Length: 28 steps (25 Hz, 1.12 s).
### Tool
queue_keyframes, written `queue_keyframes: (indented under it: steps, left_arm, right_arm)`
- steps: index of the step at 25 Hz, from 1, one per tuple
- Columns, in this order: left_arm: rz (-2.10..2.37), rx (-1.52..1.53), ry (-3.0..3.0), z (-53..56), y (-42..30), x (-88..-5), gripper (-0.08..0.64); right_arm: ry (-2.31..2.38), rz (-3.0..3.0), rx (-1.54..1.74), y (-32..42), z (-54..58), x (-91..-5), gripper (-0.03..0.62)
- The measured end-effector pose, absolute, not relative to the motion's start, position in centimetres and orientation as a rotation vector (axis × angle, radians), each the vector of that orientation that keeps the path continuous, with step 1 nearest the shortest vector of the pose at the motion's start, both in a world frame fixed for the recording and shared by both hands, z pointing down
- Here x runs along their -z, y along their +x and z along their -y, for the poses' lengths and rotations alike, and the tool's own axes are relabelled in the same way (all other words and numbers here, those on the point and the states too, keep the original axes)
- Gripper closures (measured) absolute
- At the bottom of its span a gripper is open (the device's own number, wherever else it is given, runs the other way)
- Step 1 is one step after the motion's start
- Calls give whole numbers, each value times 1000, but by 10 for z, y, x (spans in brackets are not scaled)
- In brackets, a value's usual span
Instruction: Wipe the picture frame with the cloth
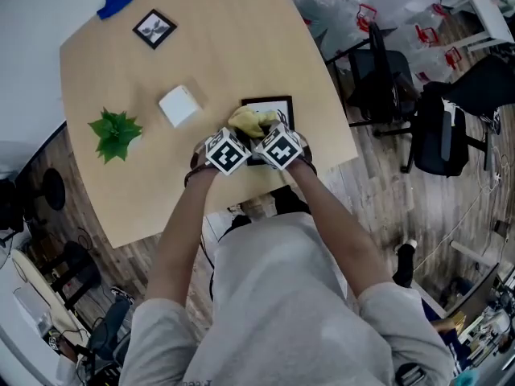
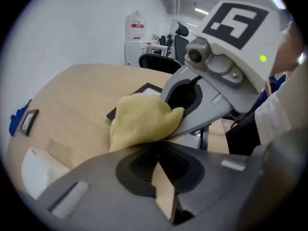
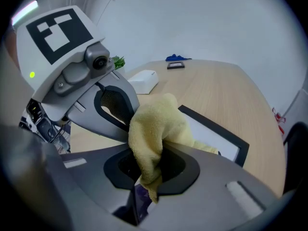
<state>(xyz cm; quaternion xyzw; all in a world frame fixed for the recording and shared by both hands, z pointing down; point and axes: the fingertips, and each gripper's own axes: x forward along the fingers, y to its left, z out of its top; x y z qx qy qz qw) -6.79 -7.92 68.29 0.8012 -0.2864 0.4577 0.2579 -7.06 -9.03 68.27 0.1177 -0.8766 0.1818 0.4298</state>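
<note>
**Where is the cloth?**
The yellow cloth (image 1: 249, 121) is in a soft lump on top of the picture frame (image 1: 278, 103). It covers the frame's left side. Both grippers are right there with it, side by side and almost touching each other.

**Who is holding it?**
The right gripper (image 3: 147, 170) is. Its jaws are squeezed on the cloth, and a little tail of cloth hangs down through the gap between them. The left gripper (image 2: 156, 150) has its jaws nearly together, with only a thin slit left. Its tips are at the bottom edge of the lump and look like they pinch it too.

**And where is the frame?**
It lies flat on the tabletop (image 1: 241, 22), close to the near edge where the person stands, and toward the right corner. It has a black rim and a white middle.

**Which way does it point?**
Its sides run about straight with the near edge. The long side seems to go from the near edge toward the far edge. The grippers cover the near part of it, so I can't be sure of that.

**Is the cloth flat?**
No, it is bunched up and puffy, stretched a bit between the two grippers.
</note>
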Motion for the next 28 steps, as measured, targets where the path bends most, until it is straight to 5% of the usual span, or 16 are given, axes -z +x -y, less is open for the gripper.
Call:
queue_keyframes:
  steps: [28]
  left_arm:
    - [572, -1236, 2399, 76, -62, -674, 506]
  right_arm:
    - [935, 1984, -696, -51, 44, -677, 543]
